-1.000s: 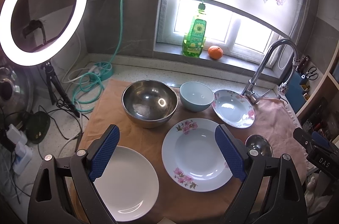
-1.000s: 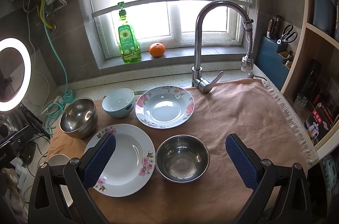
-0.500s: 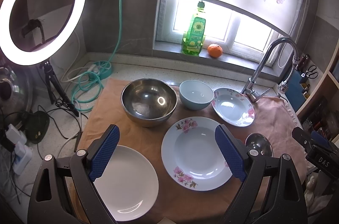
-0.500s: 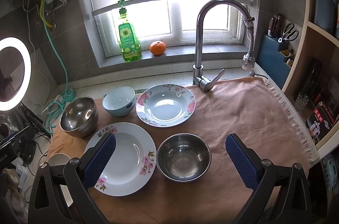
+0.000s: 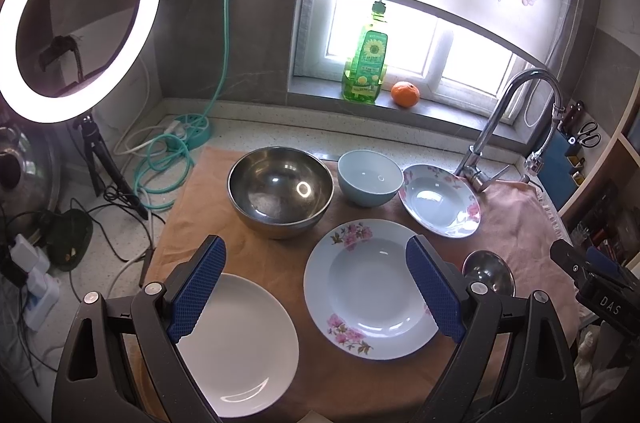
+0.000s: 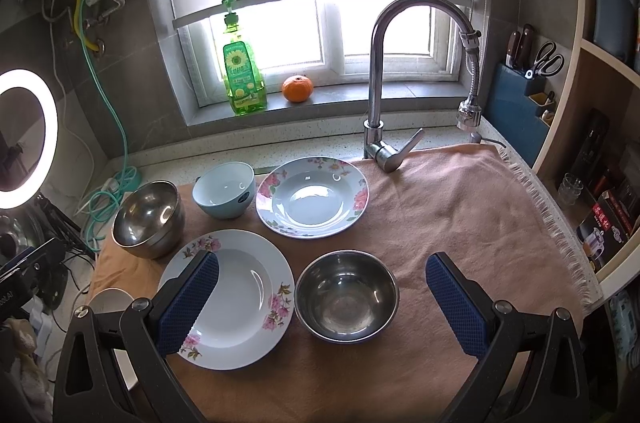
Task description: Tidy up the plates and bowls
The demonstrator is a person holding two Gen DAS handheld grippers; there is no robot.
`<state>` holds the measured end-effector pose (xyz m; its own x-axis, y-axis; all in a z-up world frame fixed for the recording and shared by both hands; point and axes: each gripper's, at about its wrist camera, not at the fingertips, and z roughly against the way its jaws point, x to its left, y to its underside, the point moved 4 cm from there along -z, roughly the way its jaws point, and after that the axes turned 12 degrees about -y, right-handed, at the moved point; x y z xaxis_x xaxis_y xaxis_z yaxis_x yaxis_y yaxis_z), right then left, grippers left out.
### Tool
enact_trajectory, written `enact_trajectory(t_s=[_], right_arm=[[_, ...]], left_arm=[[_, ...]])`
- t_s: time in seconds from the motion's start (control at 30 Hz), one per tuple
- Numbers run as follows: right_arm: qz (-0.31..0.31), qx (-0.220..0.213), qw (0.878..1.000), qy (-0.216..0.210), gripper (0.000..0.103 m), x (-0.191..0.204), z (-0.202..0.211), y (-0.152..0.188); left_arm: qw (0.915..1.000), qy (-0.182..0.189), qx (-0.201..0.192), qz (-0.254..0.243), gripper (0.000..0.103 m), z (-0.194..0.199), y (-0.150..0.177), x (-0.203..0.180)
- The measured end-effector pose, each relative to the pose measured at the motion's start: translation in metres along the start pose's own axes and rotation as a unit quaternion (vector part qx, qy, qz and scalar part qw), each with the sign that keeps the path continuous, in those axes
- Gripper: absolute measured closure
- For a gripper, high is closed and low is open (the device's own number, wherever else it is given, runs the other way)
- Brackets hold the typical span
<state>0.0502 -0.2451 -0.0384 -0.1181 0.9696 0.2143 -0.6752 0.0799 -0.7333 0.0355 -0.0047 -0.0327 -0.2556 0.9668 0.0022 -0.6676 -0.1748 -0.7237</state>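
On a tan cloth [image 6: 460, 215] lie a plain white plate [image 5: 244, 347], a large flowered plate [image 5: 368, 291] [image 6: 236, 287], a smaller flowered plate [image 5: 440, 199] [image 6: 312, 201], a large steel bowl [image 5: 280, 189] [image 6: 148, 215], a pale blue bowl [image 5: 370, 177] [image 6: 224, 189] and a small steel bowl [image 6: 346, 295] [image 5: 488, 271]. My left gripper [image 5: 316, 287] hovers open above the white plate and the large flowered plate. Open as well, my right gripper [image 6: 322, 303] hangs over the small steel bowl. Neither holds anything.
A chrome tap [image 6: 384, 79] rises behind the cloth. A green soap bottle [image 6: 242, 71] and an orange [image 6: 297, 88] sit on the window sill. A ring light [image 5: 76, 19] on a tripod, cables and a teal hose [image 5: 168, 163] crowd the left. Shelves [image 6: 600, 183] stand at right.
Both views have shifted slightly, the right one drifting a little right and forward. Dishes have not moved and both grippers stay open.
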Motion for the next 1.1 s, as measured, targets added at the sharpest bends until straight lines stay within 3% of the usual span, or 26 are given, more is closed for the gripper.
enact_trajectory(t_s=[0.77, 1.1], right_arm=[[0.018, 0.021, 1.000, 0.001, 0.001, -0.001, -0.016, 0.002], [0.030, 0.033, 0.998, -0.046, 0.001, -0.004, -0.031, -0.004]], left_arm=[[0.9997, -0.008, 0.021, 0.005, 0.011, -0.011, 0.000, 0.007], [0.9982, -0.024, 0.048, 0.026, 0.011, -0.028, 0.009, 0.028]])
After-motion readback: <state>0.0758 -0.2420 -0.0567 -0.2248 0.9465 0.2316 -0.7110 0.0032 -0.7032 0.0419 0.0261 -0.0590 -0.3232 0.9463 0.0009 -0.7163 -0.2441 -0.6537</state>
